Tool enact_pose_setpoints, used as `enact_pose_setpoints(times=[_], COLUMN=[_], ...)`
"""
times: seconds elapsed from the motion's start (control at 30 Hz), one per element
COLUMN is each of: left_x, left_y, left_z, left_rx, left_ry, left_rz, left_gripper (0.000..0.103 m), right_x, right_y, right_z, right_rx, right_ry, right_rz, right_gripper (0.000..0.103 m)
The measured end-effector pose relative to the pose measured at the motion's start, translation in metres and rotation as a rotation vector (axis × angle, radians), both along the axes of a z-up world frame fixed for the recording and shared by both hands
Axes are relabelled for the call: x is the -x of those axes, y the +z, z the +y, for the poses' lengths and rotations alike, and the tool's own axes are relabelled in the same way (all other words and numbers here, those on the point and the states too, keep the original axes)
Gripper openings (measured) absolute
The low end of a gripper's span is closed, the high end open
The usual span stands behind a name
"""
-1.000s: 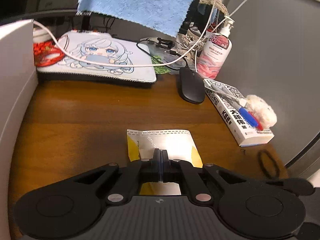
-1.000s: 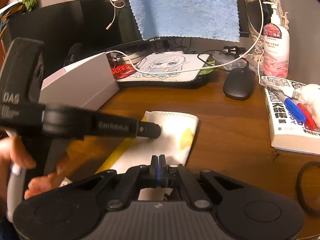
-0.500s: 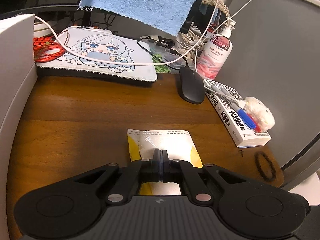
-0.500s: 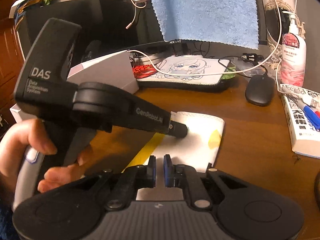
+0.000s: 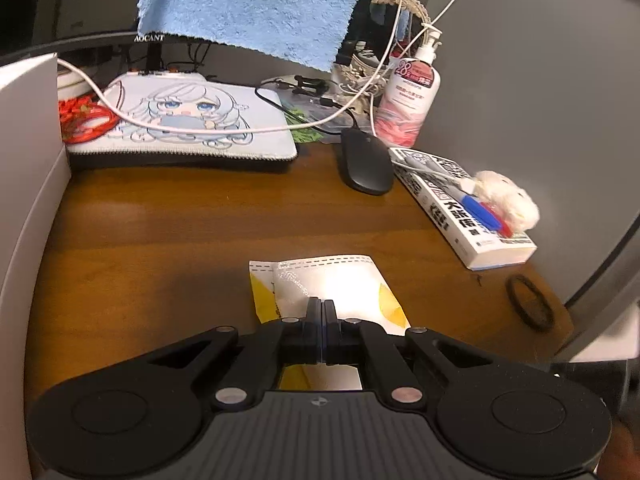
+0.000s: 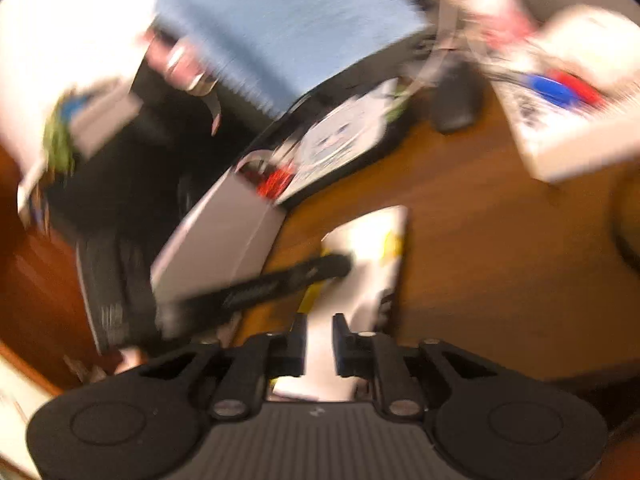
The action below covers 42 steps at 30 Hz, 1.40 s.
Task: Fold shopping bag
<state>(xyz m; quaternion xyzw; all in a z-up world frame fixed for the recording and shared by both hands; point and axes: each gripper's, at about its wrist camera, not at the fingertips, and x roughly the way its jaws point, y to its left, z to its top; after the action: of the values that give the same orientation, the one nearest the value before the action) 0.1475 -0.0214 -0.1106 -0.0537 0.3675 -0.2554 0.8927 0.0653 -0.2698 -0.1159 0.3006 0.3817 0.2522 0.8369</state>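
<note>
The shopping bag [image 5: 340, 284] is a small folded white packet with yellow patches, lying flat on the wooden desk [image 5: 180, 232]. My left gripper [image 5: 323, 305] is shut, and its tips rest on top of the bag's near half. The right wrist view is blurred and tilted. There the bag [image 6: 376, 240] lies ahead, with the left gripper [image 6: 340, 265] reaching onto it from the left. My right gripper [image 6: 320, 326] is open, with its jaws either side of the bag's near end. Whether it touches the bag is unclear.
A black mouse [image 5: 366, 166], a book with pens on it [image 5: 460, 208], a pump bottle [image 5: 408, 104] and a hair tie [image 5: 530, 300] sit to the right. A printed pad [image 5: 188, 120] lies at the back, a white box [image 5: 24, 160] stands left, and a blue towel [image 5: 256, 0] hangs above.
My right gripper went from shut to open and widened, then swung and tilted fast, blurring its view. The left gripper stayed shut, resting on the bag.
</note>
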Motion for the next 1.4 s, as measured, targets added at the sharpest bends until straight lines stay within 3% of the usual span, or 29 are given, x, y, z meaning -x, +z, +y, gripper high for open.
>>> enact_pose_setpoints(times=[0.07, 0.37, 0.73, 0.93, 1.0, 1.1, 1.17, 1.23, 1.3, 1.4], left_x=[0.004, 0.027, 0.037, 0.042, 0.044, 0.051, 0.058, 0.064, 0.067, 0.06], left_y=[-0.001, -0.001, -0.007, -0.008, -0.007, 0.002, 0.013, 0.022, 0.03, 0.034], left_z=[0.004, 0.009, 0.02, 0.025, 0.029, 0.037, 0.043, 0.051, 0.059, 0.069], left_rx=[0.017, 0.032, 0.137, 0.182, 0.213, 0.246, 0.263, 0.28, 0.315, 0.417], left_ry=[-0.014, -0.073, -0.094, -0.108, -0.121, -0.12, -0.108, -0.089, -0.08, -0.113], left_rz=[0.01, 0.031, 0.118, 0.134, 0.14, 0.116, 0.073, 0.033, 0.01, 0.039], left_gripper=[0.003, 0.003, 0.003, 0.002, 0.002, 0.017, 0.05, 0.064, 0.067, 0.078], right_x=[-0.002, 0.014, 0.004, -0.001, 0.002, 0.007, 0.011, 0.016, 0.017, 0.017], right_y=[-0.007, -0.036, -0.058, -0.065, -0.067, -0.062, -0.055, -0.049, -0.041, -0.028], right_z=[-0.022, -0.041, -0.023, -0.014, -0.014, -0.017, -0.019, -0.024, -0.031, -0.04], right_rx=[-0.088, -0.264, -0.352, -0.328, -0.337, -0.342, -0.333, -0.341, -0.369, -0.416], right_ry=[-0.049, -0.026, 0.013, 0.015, 0.015, 0.031, 0.044, 0.047, 0.05, 0.074], right_rz=[0.049, 0.222, 0.279, 0.291, 0.283, 0.253, 0.218, 0.182, 0.143, 0.069], right_gripper=[0.035, 0.035, 0.034, 0.011, 0.01, 0.008, 0.007, 0.007, 0.007, 0.007])
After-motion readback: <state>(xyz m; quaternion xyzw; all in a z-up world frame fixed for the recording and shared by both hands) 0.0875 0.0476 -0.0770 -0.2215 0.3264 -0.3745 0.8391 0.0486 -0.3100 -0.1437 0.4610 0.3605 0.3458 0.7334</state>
